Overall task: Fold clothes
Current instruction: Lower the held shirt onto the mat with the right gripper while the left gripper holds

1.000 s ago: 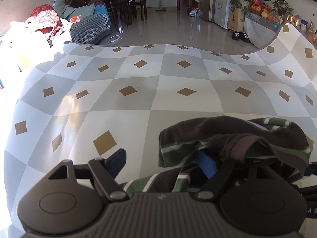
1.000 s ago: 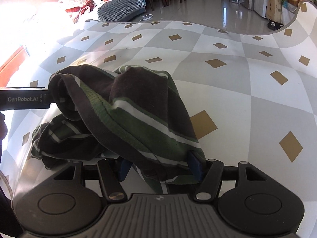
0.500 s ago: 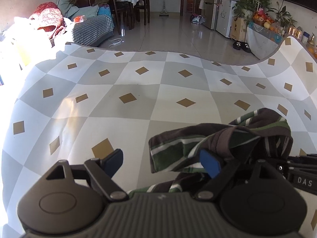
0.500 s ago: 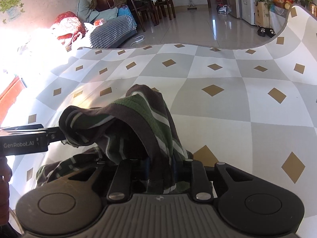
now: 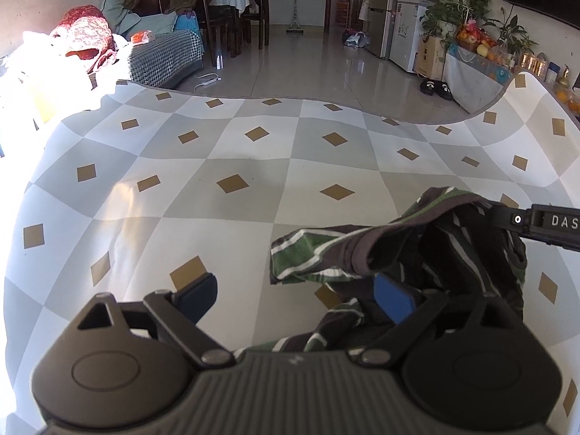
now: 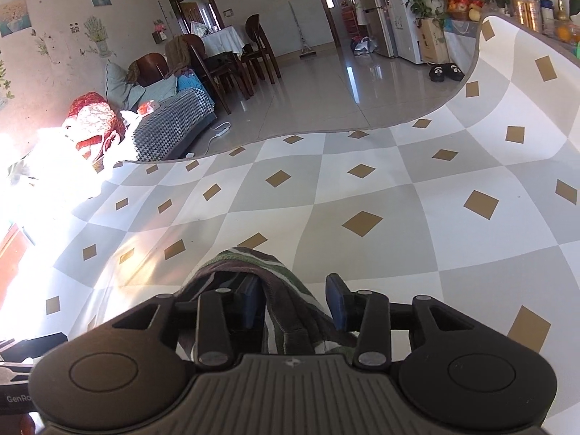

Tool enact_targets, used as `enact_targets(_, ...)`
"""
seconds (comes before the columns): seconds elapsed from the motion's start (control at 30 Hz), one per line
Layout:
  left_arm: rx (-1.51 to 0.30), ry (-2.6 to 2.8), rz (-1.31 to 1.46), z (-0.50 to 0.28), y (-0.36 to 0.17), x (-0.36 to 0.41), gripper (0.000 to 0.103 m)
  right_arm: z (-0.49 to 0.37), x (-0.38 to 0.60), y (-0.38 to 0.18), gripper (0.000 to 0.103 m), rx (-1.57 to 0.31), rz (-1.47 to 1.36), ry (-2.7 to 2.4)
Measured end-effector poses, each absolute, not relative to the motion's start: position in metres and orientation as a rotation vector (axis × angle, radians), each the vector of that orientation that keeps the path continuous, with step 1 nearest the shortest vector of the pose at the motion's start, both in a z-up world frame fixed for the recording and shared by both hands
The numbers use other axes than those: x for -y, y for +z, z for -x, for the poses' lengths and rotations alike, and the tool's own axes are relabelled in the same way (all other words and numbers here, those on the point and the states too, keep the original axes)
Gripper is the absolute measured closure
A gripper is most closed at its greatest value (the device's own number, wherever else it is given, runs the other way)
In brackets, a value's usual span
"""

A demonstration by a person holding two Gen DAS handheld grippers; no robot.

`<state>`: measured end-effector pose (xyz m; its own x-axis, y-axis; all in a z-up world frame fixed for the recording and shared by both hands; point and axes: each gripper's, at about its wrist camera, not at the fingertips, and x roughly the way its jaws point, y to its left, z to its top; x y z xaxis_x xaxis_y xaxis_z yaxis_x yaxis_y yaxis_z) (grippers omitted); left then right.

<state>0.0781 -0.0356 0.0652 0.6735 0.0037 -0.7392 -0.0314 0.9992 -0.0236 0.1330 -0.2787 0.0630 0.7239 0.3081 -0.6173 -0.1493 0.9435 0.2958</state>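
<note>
A dark brown garment with green and white stripes [image 5: 398,253] hangs bunched above the checked tablecloth [image 5: 253,163]. In the left wrist view my left gripper [image 5: 295,295] is open wide, its right pad just under the cloth. The tip of my right gripper [image 5: 507,219] comes in from the right with the garment hanging from it. In the right wrist view the garment [image 6: 253,261] is wadded between the pads of my right gripper [image 6: 295,301], which is shut on it. The cloth hoods the left pad.
The tablecloth [image 6: 398,188] curls up at the far right edge. Beyond it lie tiled floor, a sofa with a checked blanket [image 5: 159,58], dining chairs [image 6: 253,54], slippers [image 5: 435,88] and a shelf with plants [image 5: 471,36]. Strong glare covers the left side.
My right gripper closed on the garment and lifted it, its view tilting up toward the room. The garment rose and shifted right of my left gripper, which stayed open.
</note>
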Motion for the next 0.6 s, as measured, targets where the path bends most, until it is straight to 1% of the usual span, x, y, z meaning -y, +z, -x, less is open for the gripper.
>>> enact_targets(0.17,-0.865,-0.017,0.008,-0.075,0.054,0.043,0.006,-0.129,0.289,0.062,0.051,-0.741,-0.273,0.288)
enact_targets(0.27,-0.887,-0.018,-0.017,-0.073,0.044,0.046,0.005,-0.125,0.29,0.055,0.05,-0.786,-0.257,0.297)
enact_targets(0.5,-0.919,-0.01,-0.056,-0.072,0.027,0.049,0.005,-0.116,0.286,0.025,0.049,-0.933,-0.253,0.343)
enact_targets(0.6,-0.924,-0.015,-0.059,-0.072,0.023,0.049,0.004,-0.111,0.277,0.018,0.048,-0.944,-0.186,0.364)
